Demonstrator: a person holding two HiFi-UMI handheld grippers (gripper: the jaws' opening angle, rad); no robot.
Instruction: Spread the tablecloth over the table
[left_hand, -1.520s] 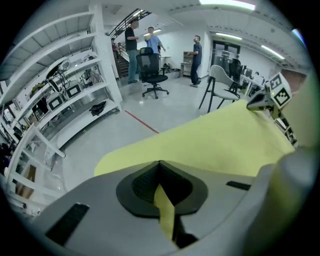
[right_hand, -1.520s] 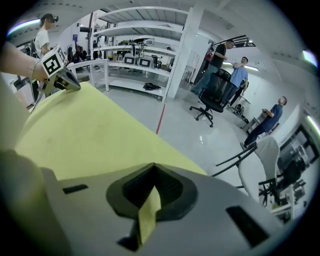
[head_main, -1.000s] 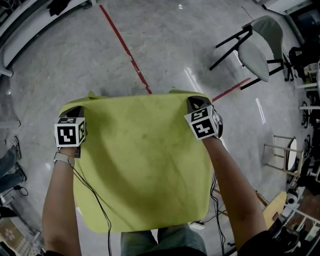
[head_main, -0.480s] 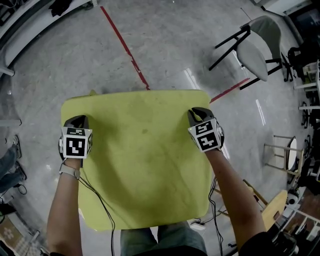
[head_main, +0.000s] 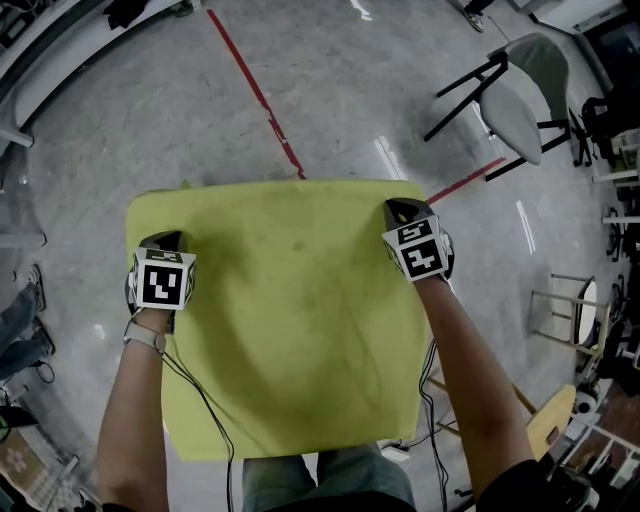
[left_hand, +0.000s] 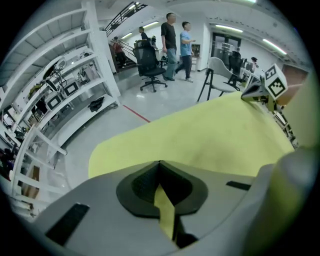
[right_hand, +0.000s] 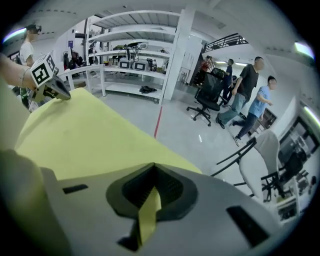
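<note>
Yellow-green tablecloth (head_main: 290, 320) has been pulled flat, edges clamped by the left hand-held gripper (head_main: 164, 240) at 10 o'clock and the just-reclosed right hand-held gripper (head_main: 400, 209) at 2 o'clock; spreading is judged nearly done.

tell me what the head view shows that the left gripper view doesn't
Only the head view: the person's forearms, the red floor line and the tablecloth in outline from above. Only the left gripper view: the left gripper shut on a fold of that cloth, white shelving, people by an office chair. Both: the tablecloth, the white chair and the right gripper, whose jaws have just been closing, with cloth between them.
</note>
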